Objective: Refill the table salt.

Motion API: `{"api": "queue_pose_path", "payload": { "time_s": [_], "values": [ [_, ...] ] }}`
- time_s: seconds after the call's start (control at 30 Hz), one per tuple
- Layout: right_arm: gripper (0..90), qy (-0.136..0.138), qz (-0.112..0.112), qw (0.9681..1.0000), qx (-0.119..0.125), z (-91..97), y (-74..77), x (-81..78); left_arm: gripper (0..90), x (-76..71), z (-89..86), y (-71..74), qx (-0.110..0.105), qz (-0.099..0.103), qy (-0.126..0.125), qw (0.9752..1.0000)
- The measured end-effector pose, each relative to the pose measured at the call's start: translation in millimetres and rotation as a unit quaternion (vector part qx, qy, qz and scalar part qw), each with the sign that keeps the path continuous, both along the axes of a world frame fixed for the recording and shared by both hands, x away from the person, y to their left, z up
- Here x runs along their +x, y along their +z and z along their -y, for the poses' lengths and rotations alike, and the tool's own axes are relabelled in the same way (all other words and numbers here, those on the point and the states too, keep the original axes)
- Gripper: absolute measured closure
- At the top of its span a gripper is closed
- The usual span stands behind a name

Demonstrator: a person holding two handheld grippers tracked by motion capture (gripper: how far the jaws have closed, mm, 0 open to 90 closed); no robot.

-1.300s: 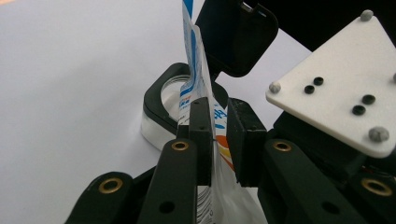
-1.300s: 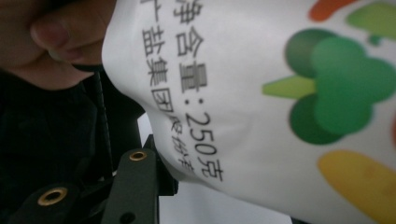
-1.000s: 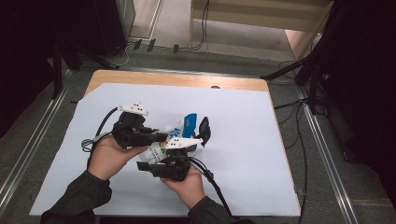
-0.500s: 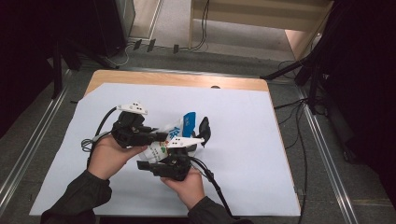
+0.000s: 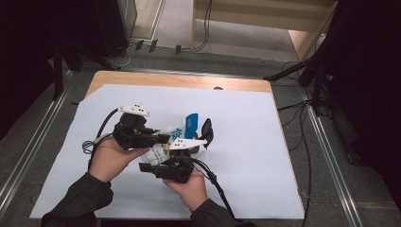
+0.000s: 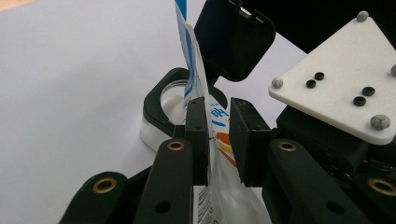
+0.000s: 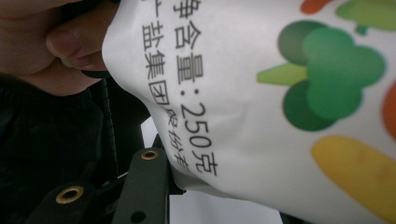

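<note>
Here we are holding a printed pouch (image 5: 170,142) above the surface (image 5: 246,142), left tool (image 6: 218,135) pinching its upper part, right tool (image 5: 163,163) gripping its body, so it stays upright over the open container (image 6: 173,105).

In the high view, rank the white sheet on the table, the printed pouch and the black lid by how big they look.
1. White sheet, by far the largest.
2. Printed pouch.
3. Black lid, partly hidden, so this last place is less sure.

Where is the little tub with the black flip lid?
In the high view the tub sits on the white sheet near the table's middle, just behind the blue-topped pouch; the left gripper view shows the tub beyond the pouch.
</note>
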State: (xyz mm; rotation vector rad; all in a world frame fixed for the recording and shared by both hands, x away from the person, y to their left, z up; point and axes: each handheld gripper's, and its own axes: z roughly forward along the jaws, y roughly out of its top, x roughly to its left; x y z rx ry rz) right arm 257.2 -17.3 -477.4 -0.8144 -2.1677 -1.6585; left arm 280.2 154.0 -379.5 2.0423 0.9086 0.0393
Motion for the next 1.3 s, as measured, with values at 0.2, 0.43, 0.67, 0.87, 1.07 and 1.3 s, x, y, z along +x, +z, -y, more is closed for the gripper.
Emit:
{"api": "queue_pose_path", "payload": {
  "time_s": [0.2, 0.43, 0.67, 0.87, 1.07, 1.3],
  "values": [
    [66.2, -0.001, 0.001, 1.0000, 0.000, 0.1, 0.1, 0.1, 78.3, -0.1, 0.1, 0.1, 0.001, 0.001, -0.001, 1.0000],
    [66.2, -0.001, 0.000, 1.0000, 0.000, 0.2, 0.1, 0.1, 78.2, 0.0, 0.1, 0.1, 0.002, 0.000, -0.002, 1.0000],
    [66.3, 0.000, 0.000, 1.0000, 0.000, 0.1, 0.3, 0.1, 78.2, 0.2, 0.0, -0.2, 0.000, 0.000, 0.000, 1.0000],
    [66.2, -0.001, 0.000, 1.0000, 0.000, 0.2, 0.7, 0.2, 78.2, 0.1, 0.0, -0.1, -0.001, 0.001, -0.001, 1.0000],
    [66.2, -0.003, -0.003, 1.0000, 0.002, -0.8, 0.5, 0.8, 78.0, 0.3, 0.6, -0.4, 0.004, 0.001, 0.001, 1.0000],
    [66.3, -0.002, -0.004, 1.0000, 0.003, -0.2, 1.2, 1.1, 77.5, 0.5, 0.3, -0.4, 0.000, 0.002, 0.002, 1.0000]
  ]
}}
